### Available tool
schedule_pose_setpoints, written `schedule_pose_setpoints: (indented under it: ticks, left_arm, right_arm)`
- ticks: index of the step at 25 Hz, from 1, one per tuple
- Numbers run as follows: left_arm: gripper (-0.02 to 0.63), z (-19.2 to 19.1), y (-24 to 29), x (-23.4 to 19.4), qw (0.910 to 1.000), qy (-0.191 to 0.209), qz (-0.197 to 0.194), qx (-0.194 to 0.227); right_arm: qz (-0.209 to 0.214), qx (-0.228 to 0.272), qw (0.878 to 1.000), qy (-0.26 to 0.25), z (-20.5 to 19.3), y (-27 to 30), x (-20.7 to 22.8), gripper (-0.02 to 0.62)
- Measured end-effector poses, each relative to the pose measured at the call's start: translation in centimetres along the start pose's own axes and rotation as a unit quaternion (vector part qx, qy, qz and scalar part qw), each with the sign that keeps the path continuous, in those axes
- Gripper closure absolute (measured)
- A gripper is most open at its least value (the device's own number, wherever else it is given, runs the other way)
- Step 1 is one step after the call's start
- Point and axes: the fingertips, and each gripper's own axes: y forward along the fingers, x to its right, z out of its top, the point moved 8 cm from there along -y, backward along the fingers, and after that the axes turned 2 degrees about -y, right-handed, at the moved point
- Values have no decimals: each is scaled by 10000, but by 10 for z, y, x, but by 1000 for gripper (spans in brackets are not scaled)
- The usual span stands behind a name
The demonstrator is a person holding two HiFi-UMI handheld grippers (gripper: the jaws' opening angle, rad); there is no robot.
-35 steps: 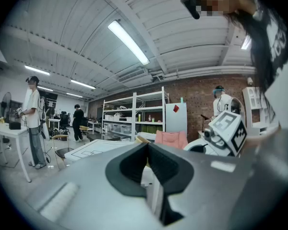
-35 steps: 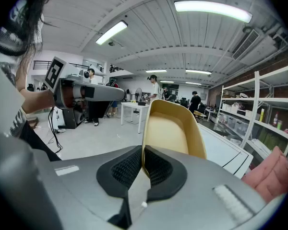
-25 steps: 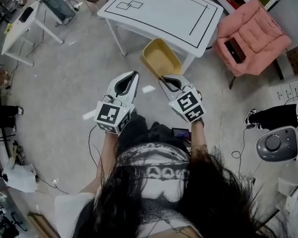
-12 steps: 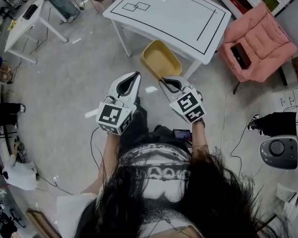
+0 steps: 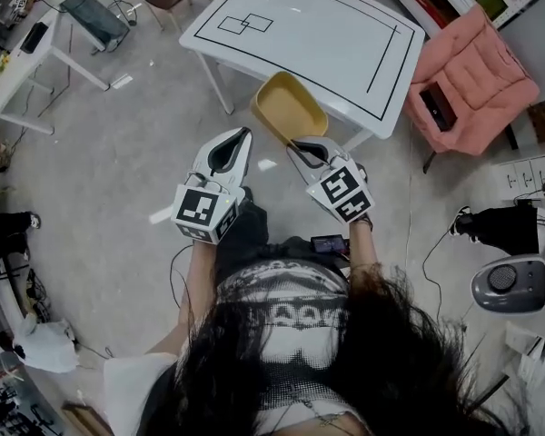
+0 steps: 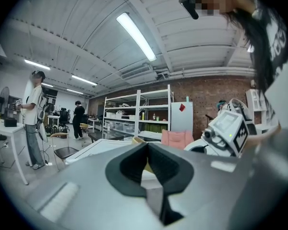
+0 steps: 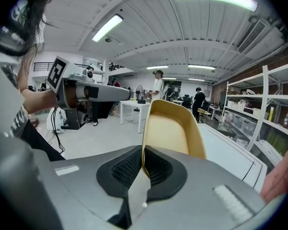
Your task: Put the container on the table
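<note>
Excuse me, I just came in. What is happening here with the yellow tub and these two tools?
A person holds a tool in each hand. The right tool is clamped on the rim of the yellow container and holds it in the air, close to the near edge of the white table. The left tool is beside it, closed and empty. The container is not yet set on the table.
</note>
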Motion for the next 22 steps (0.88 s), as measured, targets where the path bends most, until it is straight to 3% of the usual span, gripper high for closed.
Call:
schedule_pose_setpoints:
  ticks: [12,22]
  left_arm:
    - [606,27,46,-162,9990,22,-454,1]
    - [606,26,52,-242,9979,-63,-642,5]
  right_arm:
    - [-316,-183,9993,110,78,128,40,573]
    - [-523,-349,9979,129,110,192,46,572]
